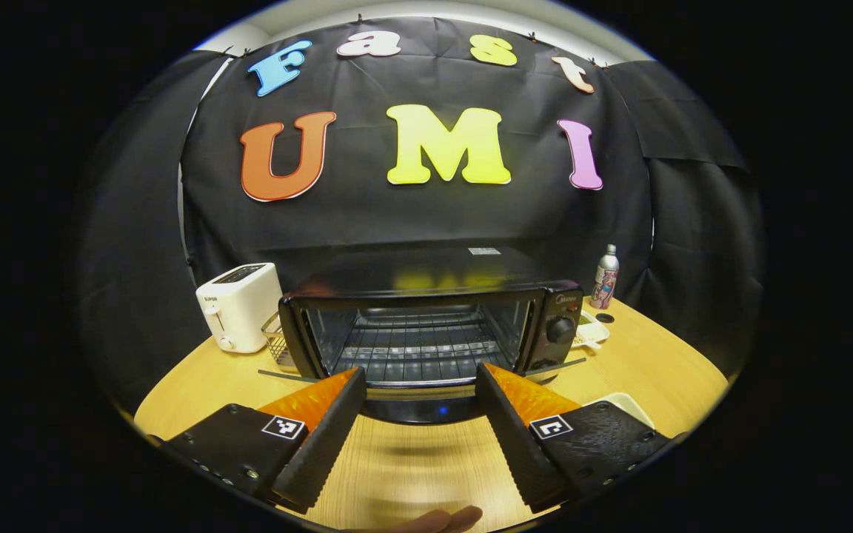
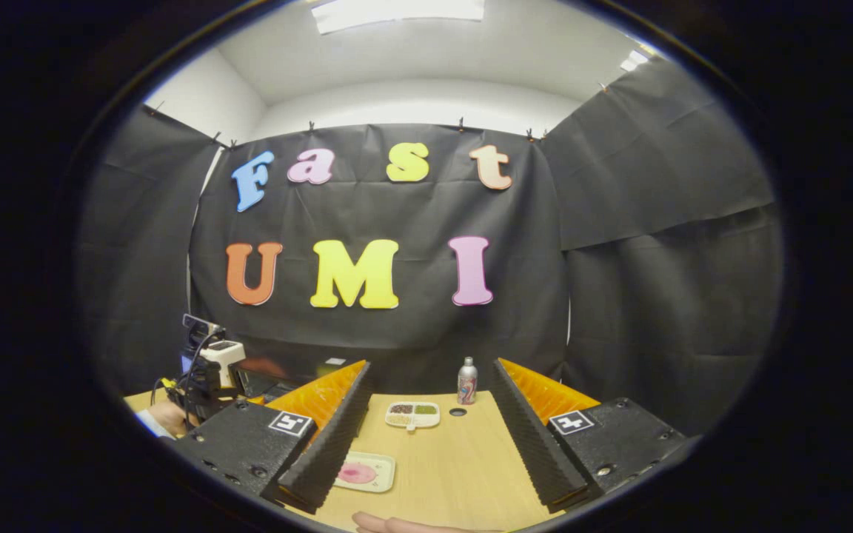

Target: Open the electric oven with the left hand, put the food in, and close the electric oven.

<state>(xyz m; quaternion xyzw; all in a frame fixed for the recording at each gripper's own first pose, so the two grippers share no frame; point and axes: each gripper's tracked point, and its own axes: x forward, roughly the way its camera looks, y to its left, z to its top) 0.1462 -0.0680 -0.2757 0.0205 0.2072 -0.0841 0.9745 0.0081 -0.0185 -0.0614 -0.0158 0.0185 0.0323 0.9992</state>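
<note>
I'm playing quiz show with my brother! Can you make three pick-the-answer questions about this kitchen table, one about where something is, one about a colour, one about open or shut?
1. Where is the toaster?
A. beside the oven, on its left in the left gripper view
B. on top of the oven
C. inside the oven

2. What colour is the toaster?
A. red
B. white
C. green

3. How does the left claw stand?
A. shut on the bottle
B. shut on the oven's handle
C. open, holding nothing

Answers:
1 A: it stands on the wooden table next to the oven.
2 B: its body is white.
3 C: its two fingers stand wide apart before the oven door, with nothing between them.
</note>
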